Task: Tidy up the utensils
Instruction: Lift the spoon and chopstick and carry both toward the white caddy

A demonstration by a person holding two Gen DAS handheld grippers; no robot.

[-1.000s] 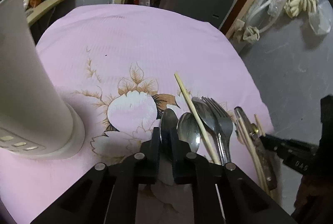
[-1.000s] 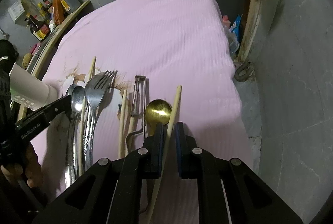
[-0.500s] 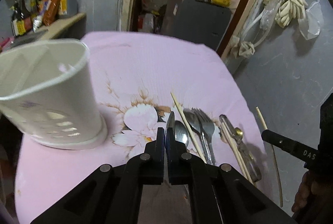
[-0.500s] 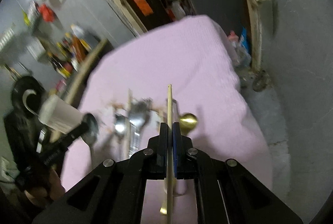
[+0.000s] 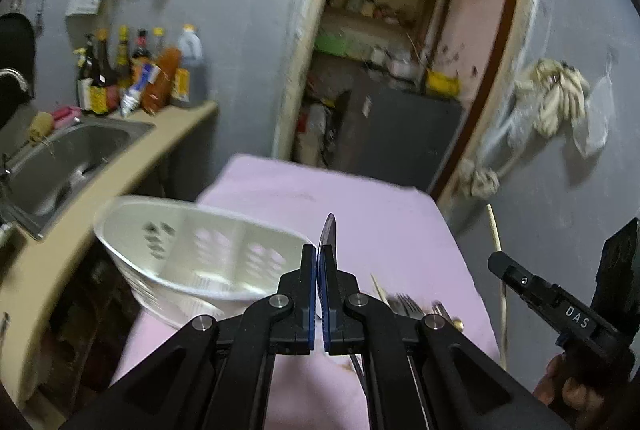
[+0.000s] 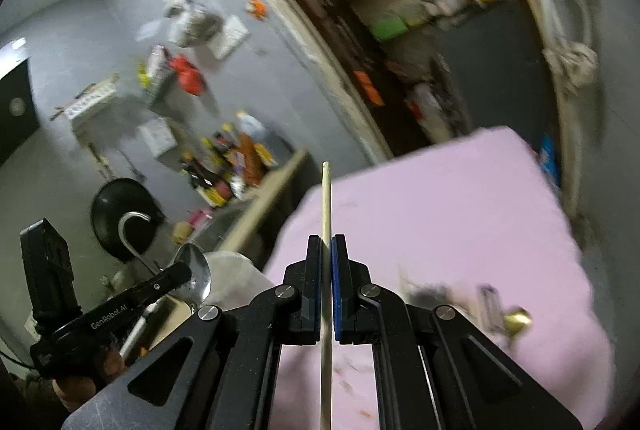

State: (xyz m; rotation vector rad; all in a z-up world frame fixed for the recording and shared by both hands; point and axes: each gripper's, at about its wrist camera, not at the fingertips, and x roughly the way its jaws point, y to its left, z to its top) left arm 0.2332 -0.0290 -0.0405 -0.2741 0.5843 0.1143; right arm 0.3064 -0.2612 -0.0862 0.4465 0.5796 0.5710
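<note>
Two tools, one load each: you have both grippers raised off the cloth, each carrying a single utensil.
Holder: the white utensil holder (image 5: 200,254) sits left of centre in the left wrist view, mouth open toward you, on the near left corner of the pink tablecloth (image 5: 384,206). Probably the drop point for everything.
Left gripper: your left gripper (image 5: 319,294) is clamped tight on a spoon (image 5: 329,232), seen edge-on and poking up past the fingertips at frame centre. In the right wrist view the same spoon (image 6: 196,276) shows its bowl at lower left, just beside the holder's rim. Gripping near the neck likely keeps the handle hanging for a handle-first drop.
Leftover utensils: a fork (image 5: 406,304) and other pieces lie blurred at lower right of centre, just past your left fingers; a brass-coloured piece (image 6: 516,318) lies at the right of the right wrist view.
Right gripper: your right gripper (image 6: 327,284) is pinched on a chopstick (image 6: 326,214), held upright along the fingers, its tip well above them. In the left wrist view that chopstick (image 5: 495,234) stands at the right edge. Upright carriage should let it slide straight in.
</note>
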